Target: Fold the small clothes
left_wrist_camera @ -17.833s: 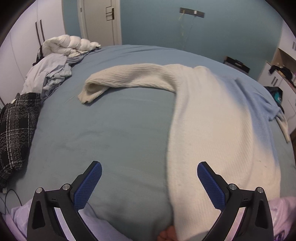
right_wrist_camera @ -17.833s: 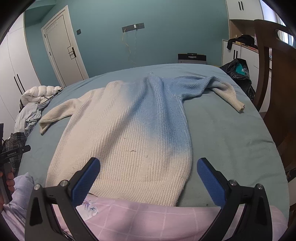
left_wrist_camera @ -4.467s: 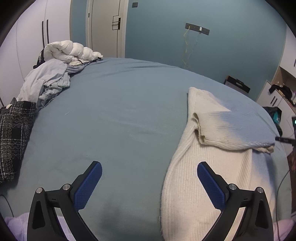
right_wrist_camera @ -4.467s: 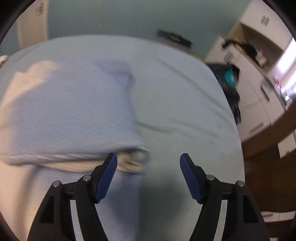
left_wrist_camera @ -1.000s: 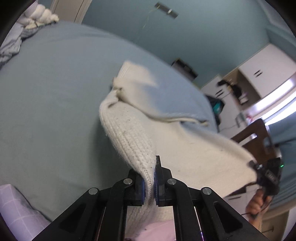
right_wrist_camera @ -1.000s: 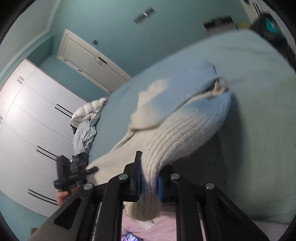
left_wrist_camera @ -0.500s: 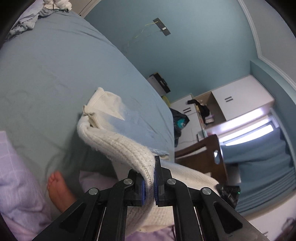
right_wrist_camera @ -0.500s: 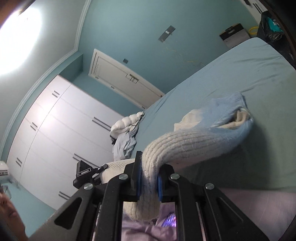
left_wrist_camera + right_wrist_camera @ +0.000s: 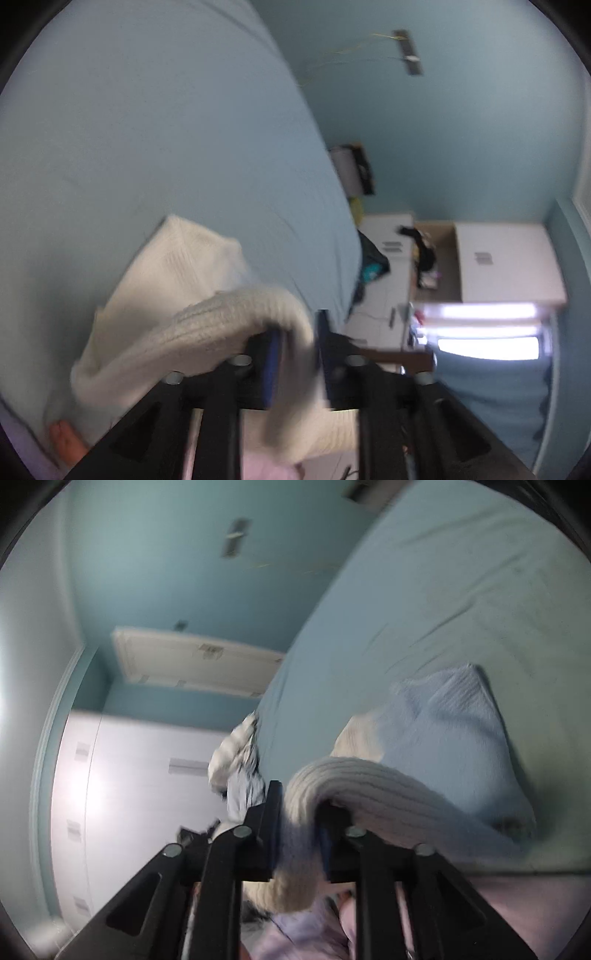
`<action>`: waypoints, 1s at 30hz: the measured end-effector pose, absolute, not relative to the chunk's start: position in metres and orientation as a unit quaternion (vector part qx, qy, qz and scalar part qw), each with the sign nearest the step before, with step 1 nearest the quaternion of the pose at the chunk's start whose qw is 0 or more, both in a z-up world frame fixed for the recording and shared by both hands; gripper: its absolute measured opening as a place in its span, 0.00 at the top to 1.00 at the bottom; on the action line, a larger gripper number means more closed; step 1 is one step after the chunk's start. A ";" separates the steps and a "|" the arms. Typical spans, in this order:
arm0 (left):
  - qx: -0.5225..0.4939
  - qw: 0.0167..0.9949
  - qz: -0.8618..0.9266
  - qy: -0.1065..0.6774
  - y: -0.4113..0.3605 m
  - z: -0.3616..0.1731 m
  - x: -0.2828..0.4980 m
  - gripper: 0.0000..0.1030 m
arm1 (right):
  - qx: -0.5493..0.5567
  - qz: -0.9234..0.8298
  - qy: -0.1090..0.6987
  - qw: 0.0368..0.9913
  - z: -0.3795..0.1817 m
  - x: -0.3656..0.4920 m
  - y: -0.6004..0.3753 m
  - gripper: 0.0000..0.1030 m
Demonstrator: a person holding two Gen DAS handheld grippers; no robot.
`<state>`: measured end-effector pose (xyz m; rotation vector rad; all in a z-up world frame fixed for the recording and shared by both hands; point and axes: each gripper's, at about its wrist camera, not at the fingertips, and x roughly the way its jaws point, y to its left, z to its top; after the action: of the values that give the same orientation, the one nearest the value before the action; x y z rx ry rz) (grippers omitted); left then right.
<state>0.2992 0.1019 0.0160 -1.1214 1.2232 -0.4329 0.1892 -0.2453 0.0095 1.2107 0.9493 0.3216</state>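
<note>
A cream and light-blue knitted sweater [image 9: 192, 295] lies partly folded on the blue bed [image 9: 147, 129]. My left gripper [image 9: 295, 363] is shut on its cream hem and holds that edge lifted and curled over. In the right wrist view the sweater [image 9: 454, 738] shows its blue folded part on the bed [image 9: 461, 590]. My right gripper [image 9: 297, 840] is shut on the other end of the ribbed hem, also lifted. Both views are tilted and blurred.
White cabinets [image 9: 509, 262] with dark items and a bright window stand to the right of the bed. A heap of other clothes [image 9: 236, 764] lies at the bed's far side near white wardrobes [image 9: 140, 794] and a door [image 9: 192, 661]. A bare foot [image 9: 66, 441] shows below.
Both grippers have carried the hem forward and rolled sideways, so the views have tilted further. The lifted hem now curls over the folded part of the sweater. Both jaws stay shut on it.
</note>
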 end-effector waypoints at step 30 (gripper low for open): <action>-0.079 0.775 -0.196 0.595 -0.064 -0.162 0.368 0.30 | 0.058 -0.043 0.542 0.837 -0.109 0.327 -0.145 0.95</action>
<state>0.3675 -0.0639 -0.1625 -0.1716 1.2885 -0.4243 0.3266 -0.1449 -0.1090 0.1232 1.1468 -0.0903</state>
